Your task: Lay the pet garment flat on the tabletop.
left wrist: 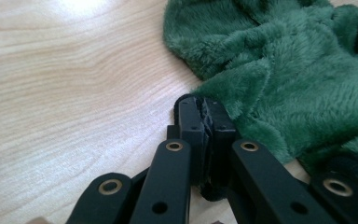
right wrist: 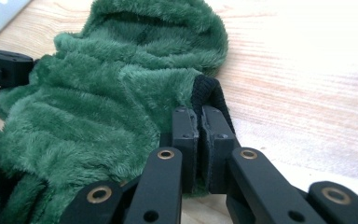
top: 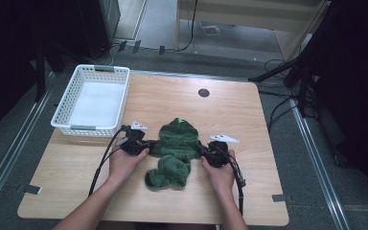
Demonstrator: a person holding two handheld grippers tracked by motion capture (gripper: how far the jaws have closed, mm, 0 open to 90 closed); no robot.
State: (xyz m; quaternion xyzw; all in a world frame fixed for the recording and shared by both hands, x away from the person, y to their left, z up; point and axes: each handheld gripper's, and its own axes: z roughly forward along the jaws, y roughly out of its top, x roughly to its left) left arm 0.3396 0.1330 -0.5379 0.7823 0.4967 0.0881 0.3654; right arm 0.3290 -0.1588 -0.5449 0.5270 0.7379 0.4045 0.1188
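Observation:
A fuzzy green hooded garment (top: pixel 175 148) lies crumpled on the wooden table (top: pixel 249 124), hood toward the far side. My left gripper (top: pixel 146 145) is at its left edge and my right gripper (top: pixel 203 151) at its right edge. In the left gripper view the jaws (left wrist: pixel 204 109) are pressed together at the rim of the green cloth (left wrist: pixel 298 70), with a thin dark crumpled edge pinched between the pads. In the right gripper view the jaws (right wrist: pixel 199 116) are closed on the black ribbed cuff (right wrist: pixel 209 93) of the green sleeve (right wrist: pixel 98 102).
A white plastic basket (top: pixel 91 127) stands at the table's far left corner, with nothing in it. A small dark round port (top: pixel 203 92) sits in the tabletop beyond the garment. Cables trail from both grippers toward the near edge. Bare wood lies right of the garment.

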